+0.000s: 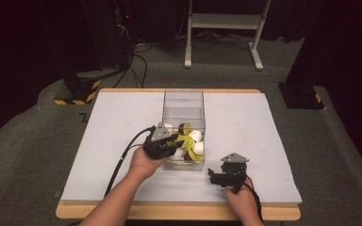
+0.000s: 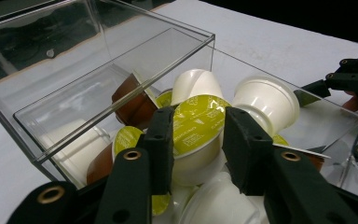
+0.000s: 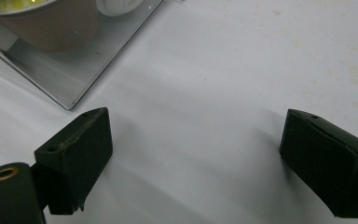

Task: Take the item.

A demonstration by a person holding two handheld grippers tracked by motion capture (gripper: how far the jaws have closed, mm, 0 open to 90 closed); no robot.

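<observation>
left gripper view: left gripper point(image 2: 198, 140) has its jaws clamped on a white plastic coffee capsule with a yellow-green foil lid point(image 2: 196, 126), held just above the heap of like capsules in the clear acrylic box point(image 2: 121, 84). judged: pick made, lift-out and placing not yet done. many capsules remain. the box's far compartment looks empty. right gripper point(image 3: 196, 163) rests low over the white table mat point(image 3: 242, 70), jaws wide apart, just beside the box corner. box walls close on both sides; open mat lies right.
</observation>
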